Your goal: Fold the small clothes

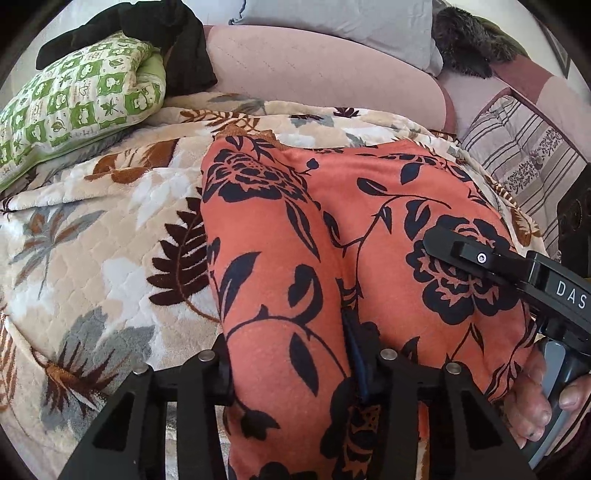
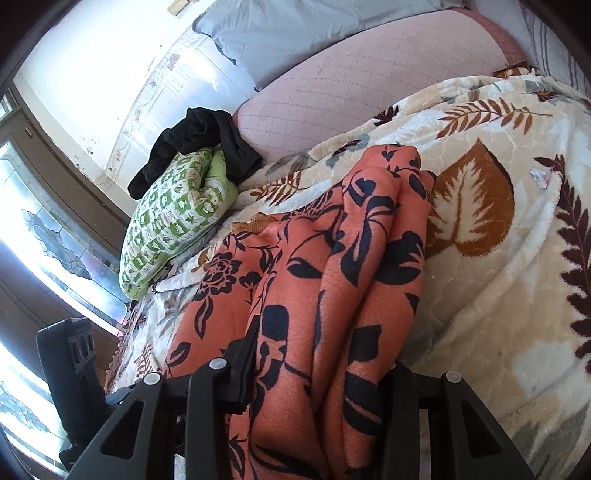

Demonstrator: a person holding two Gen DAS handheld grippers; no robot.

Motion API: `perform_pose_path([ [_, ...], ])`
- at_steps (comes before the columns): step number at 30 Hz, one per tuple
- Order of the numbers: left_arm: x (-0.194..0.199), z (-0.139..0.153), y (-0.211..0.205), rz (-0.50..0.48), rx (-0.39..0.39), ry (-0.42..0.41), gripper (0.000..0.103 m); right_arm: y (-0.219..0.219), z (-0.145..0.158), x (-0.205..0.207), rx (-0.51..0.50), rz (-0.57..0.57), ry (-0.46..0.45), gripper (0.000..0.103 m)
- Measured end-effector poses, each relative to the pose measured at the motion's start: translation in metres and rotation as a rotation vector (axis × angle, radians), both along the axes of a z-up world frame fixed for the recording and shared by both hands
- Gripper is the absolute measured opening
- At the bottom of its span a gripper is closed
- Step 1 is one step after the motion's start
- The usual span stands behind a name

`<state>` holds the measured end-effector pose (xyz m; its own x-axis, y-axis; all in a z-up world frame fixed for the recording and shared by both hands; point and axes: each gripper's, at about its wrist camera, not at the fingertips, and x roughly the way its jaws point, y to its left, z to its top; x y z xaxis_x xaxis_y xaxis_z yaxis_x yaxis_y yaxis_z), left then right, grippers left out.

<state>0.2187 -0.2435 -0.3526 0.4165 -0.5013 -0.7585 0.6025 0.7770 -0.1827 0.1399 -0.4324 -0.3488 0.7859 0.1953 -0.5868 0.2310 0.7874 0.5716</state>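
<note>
An orange garment with a dark floral print (image 1: pixel 314 240) lies on the leaf-patterned blanket (image 1: pixel 110 229). My left gripper (image 1: pixel 299 373) is shut on the garment's near edge, with cloth bunched between its fingers. My right gripper (image 2: pixel 317 373) is shut on another bunched part of the same garment (image 2: pixel 332 266), whose folds run away from it across the blanket (image 2: pixel 498 258). The right gripper also shows at the right of the left wrist view (image 1: pixel 480 258), resting over the garment with a hand on its handle.
A green-and-white patterned pillow (image 1: pixel 74 99) and a black garment (image 1: pixel 147 22) lie at the far left of the bed. A pink bolster (image 1: pixel 314 70) and a grey pillow (image 1: pixel 332 18) lie behind. A striped cushion (image 1: pixel 517 155) is on the right. A window (image 2: pixel 55 240) is left.
</note>
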Motion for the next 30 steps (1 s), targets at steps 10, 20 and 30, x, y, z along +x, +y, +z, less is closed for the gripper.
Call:
perform_pose_path([
  [10, -0.009, 0.019, 0.028, 0.033, -0.011, -0.032, 0.046, 0.023, 0.02, 0.0, -0.019, 0.032, -0.041, 0.042],
  [20, -0.019, 0.029, 0.076, 0.091, -0.004, -0.076, 0.046, 0.065, 0.033, 0.007, -0.038, 0.099, -0.073, 0.042],
  [30, -0.036, 0.036, 0.138, 0.168, 0.001, -0.106, 0.046, 0.125, 0.038, 0.007, -0.035, 0.18, -0.1, 0.042],
])
